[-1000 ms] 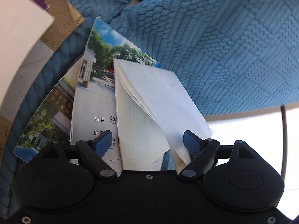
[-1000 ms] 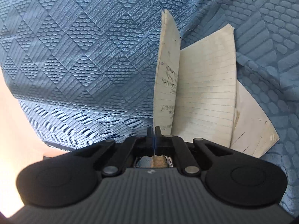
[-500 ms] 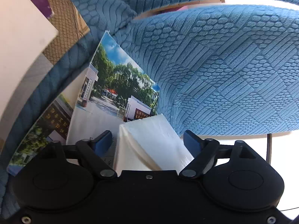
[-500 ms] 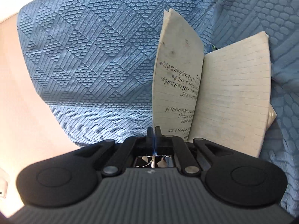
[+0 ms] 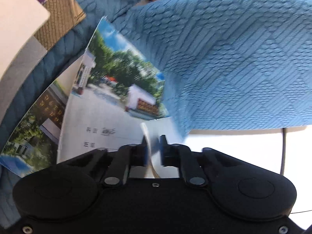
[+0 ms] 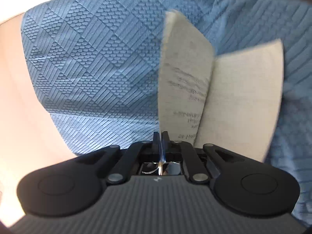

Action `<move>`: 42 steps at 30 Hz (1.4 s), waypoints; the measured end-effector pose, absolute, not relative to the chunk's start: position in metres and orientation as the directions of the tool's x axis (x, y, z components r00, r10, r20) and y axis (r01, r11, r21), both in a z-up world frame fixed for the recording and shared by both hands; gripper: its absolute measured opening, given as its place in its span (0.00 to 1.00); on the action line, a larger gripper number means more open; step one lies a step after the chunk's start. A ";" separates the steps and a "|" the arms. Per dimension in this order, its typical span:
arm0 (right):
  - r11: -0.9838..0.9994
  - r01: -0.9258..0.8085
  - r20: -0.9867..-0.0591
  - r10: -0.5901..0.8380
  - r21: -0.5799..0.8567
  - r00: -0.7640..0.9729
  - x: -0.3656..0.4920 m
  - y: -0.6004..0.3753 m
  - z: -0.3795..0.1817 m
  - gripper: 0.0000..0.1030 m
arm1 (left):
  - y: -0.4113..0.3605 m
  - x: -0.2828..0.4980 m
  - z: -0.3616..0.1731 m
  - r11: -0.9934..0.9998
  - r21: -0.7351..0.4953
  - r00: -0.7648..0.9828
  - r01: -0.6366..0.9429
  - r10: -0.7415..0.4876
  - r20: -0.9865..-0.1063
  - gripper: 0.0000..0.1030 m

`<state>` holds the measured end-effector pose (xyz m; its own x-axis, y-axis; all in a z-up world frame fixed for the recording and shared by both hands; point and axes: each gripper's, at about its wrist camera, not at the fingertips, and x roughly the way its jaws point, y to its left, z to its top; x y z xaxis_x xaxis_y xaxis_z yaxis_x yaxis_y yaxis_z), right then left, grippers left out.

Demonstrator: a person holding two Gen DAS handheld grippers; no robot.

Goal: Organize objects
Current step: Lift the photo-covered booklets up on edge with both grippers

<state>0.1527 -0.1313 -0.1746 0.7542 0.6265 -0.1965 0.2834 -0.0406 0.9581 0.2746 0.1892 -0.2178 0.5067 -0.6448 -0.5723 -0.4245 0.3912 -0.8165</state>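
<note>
In the left wrist view, my left gripper (image 5: 153, 143) is shut on the white pages of an open notebook (image 5: 165, 124), held just above a notebook with a photo cover (image 5: 117, 89) that lies on another photo-cover booklet (image 5: 33, 128). In the right wrist view, my right gripper (image 6: 161, 138) is shut on the edge of a handwritten lined page (image 6: 183, 85) of the open notebook; a second lined page (image 6: 239, 101) fans out to the right. The frames are blurred by motion.
A blue textured blanket (image 5: 234, 58) covers the surface under everything and also fills the right wrist view (image 6: 93, 74). A woven tan surface (image 5: 58, 13) and a white board (image 5: 17, 23) lie at the upper left. A thin dark cable (image 5: 282, 152) runs on the bright floor.
My left gripper has closed from wide open onto the notebook's white pages. The right gripper stays shut on its page, and the notebook has swung and opened wider against the blanket.
</note>
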 end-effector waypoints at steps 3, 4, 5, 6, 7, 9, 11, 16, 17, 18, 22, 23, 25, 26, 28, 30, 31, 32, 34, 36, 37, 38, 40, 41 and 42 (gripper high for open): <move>-0.034 0.305 -0.220 0.617 0.952 0.756 0.148 -0.139 -0.168 0.08 | 0.188 0.270 -0.200 0.398 -0.833 0.529 -0.384 -0.644 -0.552 0.01; -0.023 0.312 -0.232 0.617 0.950 0.752 0.146 -0.140 -0.166 0.09 | 0.186 0.268 -0.194 0.410 -0.831 0.531 -0.375 -0.640 -0.555 0.01; -0.008 0.321 -0.247 0.623 0.947 0.742 0.144 -0.142 -0.163 0.11 | 0.185 0.267 -0.187 0.428 -0.825 0.532 -0.369 -0.631 -0.565 0.01; 0.013 0.337 -0.269 0.632 0.941 0.727 0.143 -0.142 -0.161 0.13 | 0.184 0.264 -0.181 0.447 -0.816 0.530 -0.366 -0.621 -0.578 0.01; 0.038 0.362 -0.301 0.639 0.932 0.708 0.141 -0.143 -0.159 0.21 | 0.182 0.263 -0.177 0.460 -0.810 0.527 -0.364 -0.615 -0.586 0.01; 0.076 0.406 -0.356 0.643 0.911 0.678 0.136 -0.145 -0.154 0.41 | 0.176 0.259 -0.168 0.479 -0.803 0.519 -0.354 -0.614 -0.595 0.00; 0.098 0.425 -0.386 0.633 0.900 0.671 0.127 -0.148 -0.147 0.63 | 0.171 0.254 -0.159 0.501 -0.798 0.520 -0.336 -0.607 -0.601 0.00; 0.123 0.458 -0.436 0.590 0.880 0.680 0.106 -0.149 -0.119 0.75 | 0.162 0.241 -0.142 0.516 -0.803 0.528 -0.299 -0.611 -0.590 0.00; 0.120 0.470 -0.446 0.582 0.875 0.680 0.101 -0.149 -0.113 0.75 | 0.160 0.237 -0.140 0.519 -0.803 0.529 -0.292 -0.612 -0.588 0.00; 0.118 0.483 -0.459 0.563 0.868 0.687 0.095 -0.149 -0.106 0.75 | 0.159 0.234 -0.137 0.525 -0.802 0.529 -0.284 -0.612 -0.588 0.00; 0.068 0.528 -0.487 0.500 0.847 0.716 0.068 -0.150 -0.089 0.75 | 0.156 0.223 -0.130 0.529 -0.801 0.527 -0.279 -0.613 -0.589 0.00; 0.043 0.529 -0.481 0.483 0.848 0.732 0.061 -0.149 -0.086 0.75 | 0.155 0.220 -0.129 0.531 -0.801 0.525 -0.277 -0.615 -0.588 0.00; -0.003 0.528 -0.465 0.468 0.849 0.751 0.049 -0.143 -0.080 0.75 | 0.155 0.216 -0.127 0.532 -0.803 0.526 -0.269 -0.617 -0.585 0.00; -0.019 0.540 -0.468 0.476 0.841 0.745 0.047 -0.137 -0.079 0.75 | 0.155 0.214 -0.126 0.526 -0.808 0.525 -0.265 -0.624 -0.578 0.00; -0.089 0.589 -0.479 0.492 0.803 0.727 0.042 -0.127 -0.081 0.75 | 0.156 0.211 -0.123 0.522 -0.813 0.524 -0.259 -0.631 -0.572 0.00; -0.241 0.594 -0.415 0.519 0.767 0.747 0.037 -0.117 -0.088 0.75 | 0.155 0.208 -0.120 0.529 -0.811 0.519 -0.251 -0.633 -0.574 0.00; -0.289 0.593 -0.395 0.524 0.751 0.755 0.035 -0.113 -0.088 0.75 | 0.154 0.206 -0.119 0.528 -0.813 0.518 -0.244 -0.638 -0.570 0.00; -0.314 0.596 -0.389 0.523 0.739 0.758 0.034 -0.109 -0.087 0.75 | 0.154 0.205 -0.118 0.531 -0.812 0.517 -0.241 -0.638 -0.571 0.00; -0.336 0.594 -0.381 0.520 0.731 0.764 0.036 -0.101 -0.084 0.75 | 0.154 0.201 -0.116 0.528 -0.815 0.519 -0.240 -0.639 -0.567 0.00; -0.340 0.623 -0.404 0.530 0.705 0.746 0.039 -0.093 -0.084 0.75 | 0.156 0.199 -0.114 0.517 -0.821 0.521 -0.242 -0.645 -0.559 0.00; -0.354 0.640 -0.411 0.539 0.682 0.735 0.040 -0.087 -0.086 0.75 | 0.156 0.198 -0.112 0.514 -0.824 0.524 -0.239 -0.646 -0.555 0.00; -0.373 0.652 -0.412 0.545 0.660 0.730 0.040 -0.082 -0.090 0.75 | 0.157 0.197 -0.110 0.513 -0.825 0.526 -0.236 -0.646 -0.553 0.00; -0.399 0.678 -0.432 0.548 0.617 0.716 0.038 -0.074 -0.098 0.75 | 0.158 0.194 -0.108 0.512 -0.827 0.530 -0.231 -0.647 -0.548 0.00; -0.408 0.684 -0.443 0.542 0.604 0.714 0.038 -0.070 -0.103 0.75 | 0.159 0.192 -0.106 0.515 -0.826 0.535 -0.230 -0.643 -0.549 0.00; -0.408 0.689 -0.458 0.531 0.599 0.713 0.039 -0.068 -0.109 0.75 | 0.161 0.190 -0.105 0.514 -0.826 0.540 -0.231 -0.638 -0.548 0.00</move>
